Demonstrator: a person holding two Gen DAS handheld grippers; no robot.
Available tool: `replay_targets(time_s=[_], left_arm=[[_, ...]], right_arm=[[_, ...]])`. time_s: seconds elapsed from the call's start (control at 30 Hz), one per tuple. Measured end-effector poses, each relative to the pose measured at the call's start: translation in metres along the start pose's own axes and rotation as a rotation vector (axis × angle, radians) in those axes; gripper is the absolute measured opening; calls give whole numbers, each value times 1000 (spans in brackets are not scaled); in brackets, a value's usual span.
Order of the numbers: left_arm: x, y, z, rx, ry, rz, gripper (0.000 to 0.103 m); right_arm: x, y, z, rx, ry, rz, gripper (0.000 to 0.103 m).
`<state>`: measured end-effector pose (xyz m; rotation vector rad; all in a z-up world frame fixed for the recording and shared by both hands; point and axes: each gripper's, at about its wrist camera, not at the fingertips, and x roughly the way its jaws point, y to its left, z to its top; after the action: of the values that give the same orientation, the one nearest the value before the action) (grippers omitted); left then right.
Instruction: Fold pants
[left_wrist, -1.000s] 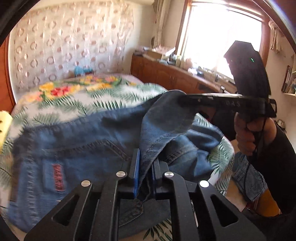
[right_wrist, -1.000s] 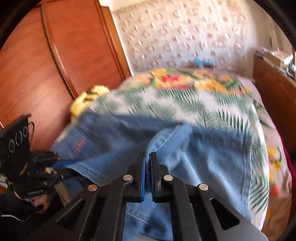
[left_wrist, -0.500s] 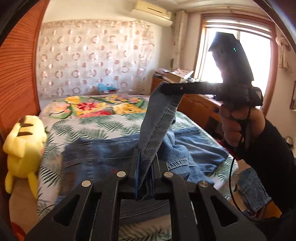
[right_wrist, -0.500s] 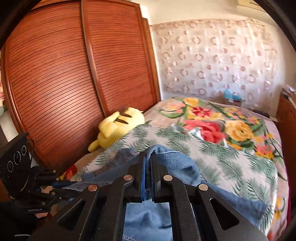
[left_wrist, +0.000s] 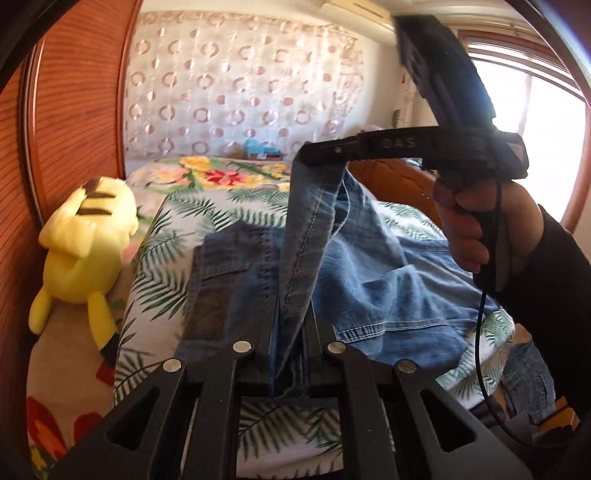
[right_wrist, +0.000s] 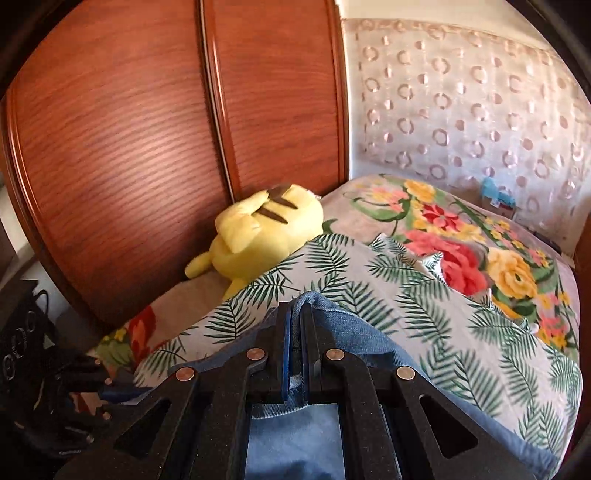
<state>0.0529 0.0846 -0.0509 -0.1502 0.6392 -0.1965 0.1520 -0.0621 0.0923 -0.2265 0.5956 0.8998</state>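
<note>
The left wrist camera is sitting just behind its own fingers (left_wrist: 271, 325), looking forward and slightly down along them across the bed (left_wrist: 166, 236) toward the patterned curtain (left_wrist: 229, 92) at the far end. The right gripper (left_wrist: 306, 157) and the hand (left_wrist: 476, 218) holding it are showing high on that view's right, in front of a bright window (left_wrist: 546, 122).

The right wrist camera is likewise looking close over its fingers (right_wrist: 284, 332), facing down the bed (right_wrist: 424, 295) but angled toward the wooden wardrobe doors (right_wrist: 184, 122).

Both views are sharing the bed, the yellow plush toy (left_wrist: 85, 236) (right_wrist: 258, 229), the curtain (right_wrist: 461, 103), the wardrobe (left_wrist: 77, 110) and the jeans (left_wrist: 388, 280) (right_wrist: 351, 328).
</note>
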Motion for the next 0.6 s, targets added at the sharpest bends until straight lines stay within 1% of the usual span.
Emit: replay_targets(time_s=[0.1, 0.27, 0.33, 0.37, 0.43, 0.47, 0.5, 0.57, 0.6], left_arm=[[3, 9, -5, -14, 15, 11, 11], [9, 18, -11, -37, 35, 41, 11], [8, 19, -12, -38, 33, 57, 19], [8, 19, -12, -38, 31, 65, 23], [7, 20, -11, -44, 27, 60, 43], [6, 20, -10, -51, 20, 48, 47], [5, 20, -10, -52, 16, 41, 51], [5, 19, -9, -54, 10, 42, 52], [5, 18, -9, -52, 8, 42, 52]], right_arm=[[20, 4, 8, -4, 35, 1, 4], [35, 5, 8, 14, 69, -7, 4], [39, 5, 8, 22, 76, -18, 4], [40, 5, 9, 24, 79, -18, 7], [39, 5, 13, 13, 78, -32, 15], [39, 7, 15, 7, 69, -35, 23], [35, 6, 17, 7, 59, -30, 35], [30, 3, 17, 22, 43, -6, 49], [28, 1, 15, 27, 36, -6, 50]])
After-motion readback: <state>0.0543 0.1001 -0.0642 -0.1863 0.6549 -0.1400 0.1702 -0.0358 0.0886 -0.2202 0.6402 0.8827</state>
